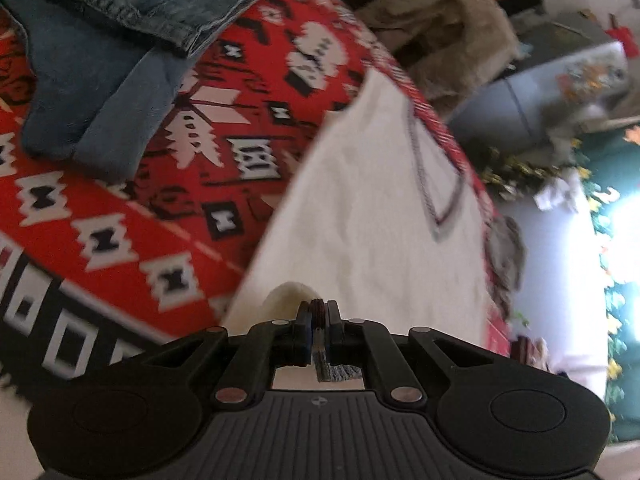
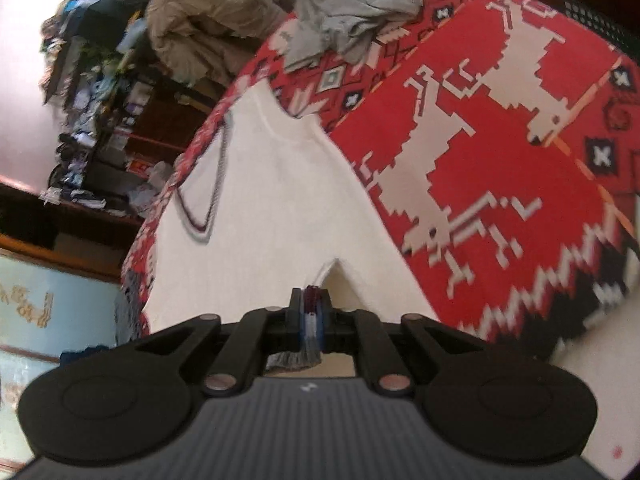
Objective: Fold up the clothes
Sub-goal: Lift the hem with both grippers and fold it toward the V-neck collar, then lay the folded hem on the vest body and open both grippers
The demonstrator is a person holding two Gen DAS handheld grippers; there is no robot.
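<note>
Underneath everything lies a red patterned blanket (image 1: 132, 208) with white and black woven motifs, filling the left wrist view from nine to twelve o'clock and the right wrist view (image 2: 500, 168) from twelve to four o'clock. On it is spread a white sweater (image 1: 360, 220), running from the centre of each view up toward twelve o'clock, with a dark striped V-neck trim (image 1: 432, 196) lying near the blanket's edge; the right wrist view shows the same sweater (image 2: 272, 208). Folded blue jeans (image 1: 120, 40) sit at eleven o'clock in the left wrist view, apart from the sweater. A crumpled grey garment (image 2: 344, 12) and a beige pile (image 2: 208, 20) lie at twelve and eleven o'clock in the right wrist view. At six o'clock, the left claw (image 1: 319, 312) is pressed together, pinching the sweater's striped hem, and the right claw (image 2: 311, 300) likewise pinches the hem.
</note>
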